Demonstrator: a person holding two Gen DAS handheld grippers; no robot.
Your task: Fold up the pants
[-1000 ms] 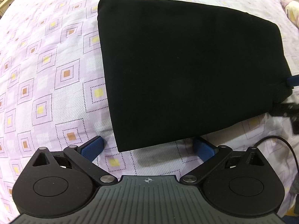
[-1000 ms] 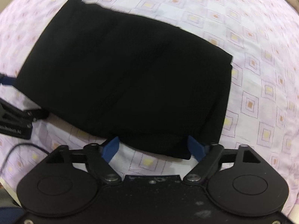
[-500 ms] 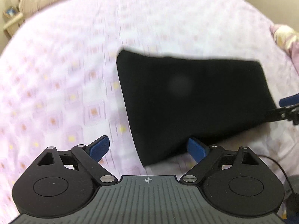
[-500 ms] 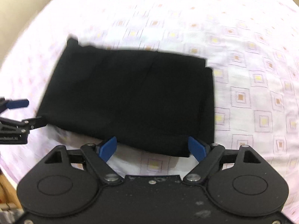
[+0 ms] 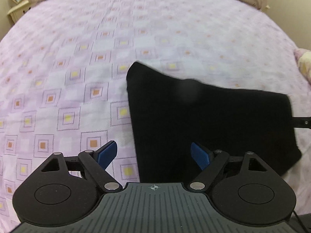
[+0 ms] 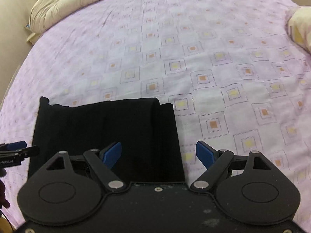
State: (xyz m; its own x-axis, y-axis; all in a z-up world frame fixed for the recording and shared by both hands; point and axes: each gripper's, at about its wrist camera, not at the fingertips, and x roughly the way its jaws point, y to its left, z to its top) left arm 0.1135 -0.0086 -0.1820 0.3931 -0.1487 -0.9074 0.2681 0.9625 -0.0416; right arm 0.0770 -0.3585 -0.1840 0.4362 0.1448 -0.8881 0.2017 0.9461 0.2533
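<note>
The black pants [image 5: 210, 124] lie folded into a compact, flat block on the bed sheet [image 5: 77, 62], a lilac cloth printed with dotted squares that have yellow or orange centres. In the left wrist view the block fills the area from the centre out toward 3 o'clock, its upper left corner pointing toward 12 o'clock and its left edge running straight down toward 6 o'clock. The left gripper [image 5: 154, 154] hangs above that edge with its jaws spread; they have just been closing a little, yet nothing is pinched, and the blue fingers [image 5: 107, 152] stand clear of the cloth, one over bare sheet at 7 o'clock and the other over the black fabric at 5 o'clock. A dark link of the other tool pokes in at 3 o'clock, just beside the far end of the block. In the right wrist view the pants [image 6: 108, 134] sit from the centre toward 8 o'clock, with a narrower folded layer showing along the right side. The right gripper [image 6: 159, 154] is above the block's right edge, jaws wide apart and empty, one finger over the fabric at 7 o'clock and the other over the sheet at 5 o'clock. The left tool shows at 9 o'clock, beside the block's left edge. A beige quilt [image 6: 64, 5] is bunched along the far end of the bed at 11 o'clock, and a patterned pillow [image 6: 300, 27] lies at 2 o'clock.
</note>
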